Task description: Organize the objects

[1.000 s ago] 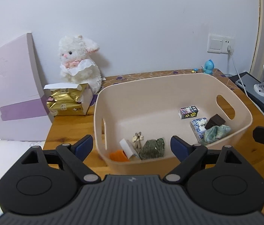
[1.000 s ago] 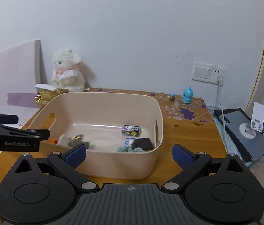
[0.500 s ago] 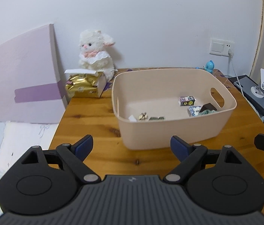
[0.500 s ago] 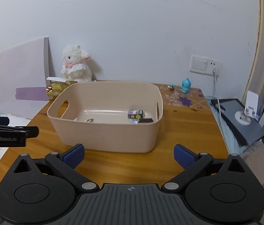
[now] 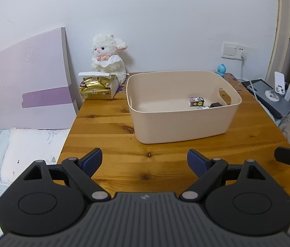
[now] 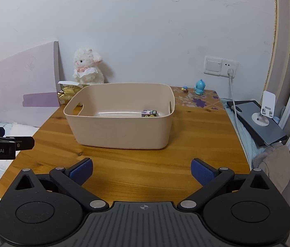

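Note:
A beige plastic bin (image 5: 184, 127) stands on the wooden table (image 5: 108, 123); it also shows in the right wrist view (image 6: 120, 129). Inside it I see a small dark patterned box (image 5: 196, 101), also in the right wrist view (image 6: 149, 113), and a dark brown block (image 5: 216, 104); its other contents are hidden by the near wall. My left gripper (image 5: 145, 162) is open and empty, held back over the table's near edge. My right gripper (image 6: 142, 171) is open and empty, also back from the bin.
A white plush lamb (image 5: 108, 58) and a gold packet box (image 5: 97, 86) sit at the back left. A blue figurine (image 6: 200, 86) stands at the back right by a purple-patterned mat (image 6: 194, 100). A laptop with a phone stand (image 6: 262, 119) lies right of the table. A bed (image 5: 21, 150) lies left.
Both grippers have pulled back and up from the bin, so it looks smaller and farther, and most of its contents have dropped behind the near wall.

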The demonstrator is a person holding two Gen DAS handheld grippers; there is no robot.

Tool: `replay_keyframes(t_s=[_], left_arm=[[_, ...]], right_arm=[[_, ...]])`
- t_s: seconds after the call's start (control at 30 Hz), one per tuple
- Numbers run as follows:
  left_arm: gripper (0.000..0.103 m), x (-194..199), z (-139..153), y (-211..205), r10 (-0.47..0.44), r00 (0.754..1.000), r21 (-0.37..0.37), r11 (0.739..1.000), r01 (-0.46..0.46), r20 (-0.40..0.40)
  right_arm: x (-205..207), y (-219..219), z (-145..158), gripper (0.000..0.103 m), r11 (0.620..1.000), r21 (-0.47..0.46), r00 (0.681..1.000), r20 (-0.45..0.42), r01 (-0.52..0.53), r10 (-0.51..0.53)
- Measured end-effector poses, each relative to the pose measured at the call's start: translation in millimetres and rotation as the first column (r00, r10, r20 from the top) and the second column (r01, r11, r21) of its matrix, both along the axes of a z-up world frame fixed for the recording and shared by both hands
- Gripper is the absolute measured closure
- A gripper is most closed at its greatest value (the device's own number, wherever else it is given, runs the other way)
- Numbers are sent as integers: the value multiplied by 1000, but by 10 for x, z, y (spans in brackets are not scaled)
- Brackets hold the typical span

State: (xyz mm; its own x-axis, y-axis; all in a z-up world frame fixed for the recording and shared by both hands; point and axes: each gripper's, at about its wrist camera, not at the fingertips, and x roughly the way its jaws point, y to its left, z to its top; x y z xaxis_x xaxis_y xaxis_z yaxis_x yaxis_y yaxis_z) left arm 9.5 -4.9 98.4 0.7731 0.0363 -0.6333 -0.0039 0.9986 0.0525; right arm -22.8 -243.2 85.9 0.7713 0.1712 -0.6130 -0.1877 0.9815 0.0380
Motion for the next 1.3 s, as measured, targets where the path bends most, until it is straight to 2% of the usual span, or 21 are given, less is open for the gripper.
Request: replay_keyframes(t_s=[0.37,0.57,0.83,1.3], left_arm=[[13,-306,101,-222,-52,999,27,998,52,14],[13,-433,170,-331,-51,998,84,995,48,37],[13,-546,238,-332,-79,996,77,994,75,50],[13,-498,234,-329,-110,993,53,993,108,40]], right_arm=[[-233,61,126,0,999,-17,999,9,-40,40],[-263,66,115,0,999,-29,999,-1,-44,44],[-312,87,152,0,999,-42,1000,15,-24,25],[-289,151,204,0,999,-48,999,41,-20,22]])
